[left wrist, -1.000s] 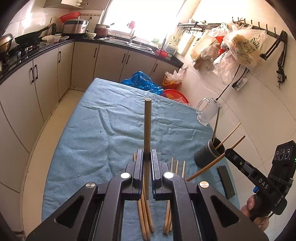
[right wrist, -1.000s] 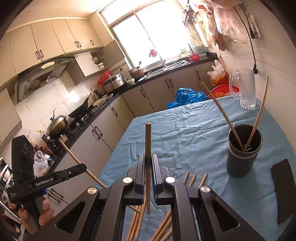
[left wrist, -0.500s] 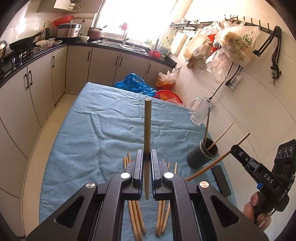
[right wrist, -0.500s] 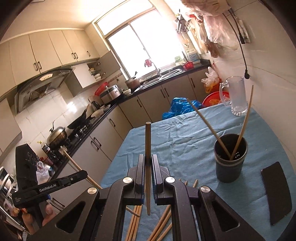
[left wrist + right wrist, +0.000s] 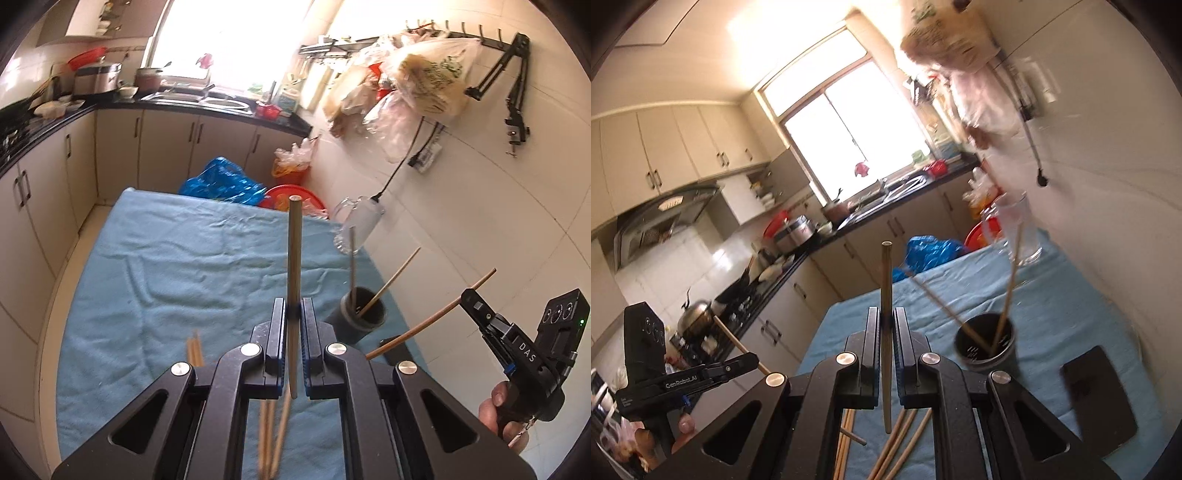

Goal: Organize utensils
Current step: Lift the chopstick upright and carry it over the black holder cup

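My left gripper (image 5: 294, 308) is shut on a wooden chopstick (image 5: 294, 251) that stands up between its jaws, above the blue cloth (image 5: 177, 266). My right gripper (image 5: 885, 317) is likewise shut on its own chopstick (image 5: 886, 280). The dark utensil holder (image 5: 364, 310) (image 5: 988, 345) stands at the right of the table with two chopsticks leaning in it. Several loose chopsticks (image 5: 195, 347) (image 5: 901, 443) lie on the cloth under the grippers. In the left wrist view the right gripper (image 5: 469, 295) shows at the right edge with its chopstick; in the right wrist view the left gripper (image 5: 750, 360) shows at the left.
A glass mug (image 5: 356, 221) (image 5: 1015, 232) stands beyond the holder near the tiled wall. A flat black phone-like slab (image 5: 1097, 398) lies right of the holder. Blue bag (image 5: 221, 182) and red basin (image 5: 291, 194) sit past the table's far end. Cabinets (image 5: 44, 177) line the left.
Both grippers have risen and drawn back from the table, each still holding its chopstick. The holder and the loose chopsticks now sit lower and nearer the frame bottom; both views are blurred by motion.
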Demonstrator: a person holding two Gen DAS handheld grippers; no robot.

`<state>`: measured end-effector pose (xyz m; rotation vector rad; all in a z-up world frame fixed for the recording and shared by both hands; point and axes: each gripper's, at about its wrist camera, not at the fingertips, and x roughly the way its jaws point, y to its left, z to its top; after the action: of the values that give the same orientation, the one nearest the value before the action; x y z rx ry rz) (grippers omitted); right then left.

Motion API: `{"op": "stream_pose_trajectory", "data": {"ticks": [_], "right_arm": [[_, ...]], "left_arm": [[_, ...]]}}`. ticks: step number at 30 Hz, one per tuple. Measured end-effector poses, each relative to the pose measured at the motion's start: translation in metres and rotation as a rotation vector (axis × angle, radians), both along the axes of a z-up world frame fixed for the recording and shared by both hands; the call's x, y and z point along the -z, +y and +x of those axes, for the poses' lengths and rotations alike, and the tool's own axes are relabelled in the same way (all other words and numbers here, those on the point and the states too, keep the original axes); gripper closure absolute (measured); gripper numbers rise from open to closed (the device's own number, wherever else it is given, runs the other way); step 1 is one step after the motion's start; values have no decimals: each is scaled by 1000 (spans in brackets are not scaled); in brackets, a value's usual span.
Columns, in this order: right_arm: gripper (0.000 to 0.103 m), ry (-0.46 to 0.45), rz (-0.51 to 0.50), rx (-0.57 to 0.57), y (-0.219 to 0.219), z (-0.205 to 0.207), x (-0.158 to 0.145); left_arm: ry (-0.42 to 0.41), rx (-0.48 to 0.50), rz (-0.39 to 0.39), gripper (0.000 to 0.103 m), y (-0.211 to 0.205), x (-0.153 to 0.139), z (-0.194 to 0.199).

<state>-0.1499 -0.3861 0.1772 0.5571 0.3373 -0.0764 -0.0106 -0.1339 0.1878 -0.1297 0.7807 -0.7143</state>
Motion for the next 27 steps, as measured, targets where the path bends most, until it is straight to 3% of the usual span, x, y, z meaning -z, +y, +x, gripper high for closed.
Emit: {"op": "stream_pose_trajectory", "data": {"ticks": [10, 17, 27], "right_arm": [[96, -80, -25, 125, -55, -22, -36], [96, -80, -23, 181, -90, -17, -42], [96, -7, -5, 182, -116, 22, -17]], "left_arm": [[-29, 73, -50, 96, -75, -45, 14], [-38, 99, -70, 96, -123, -57, 31], [35, 114, -4, 96, -169, -12, 60]]}}
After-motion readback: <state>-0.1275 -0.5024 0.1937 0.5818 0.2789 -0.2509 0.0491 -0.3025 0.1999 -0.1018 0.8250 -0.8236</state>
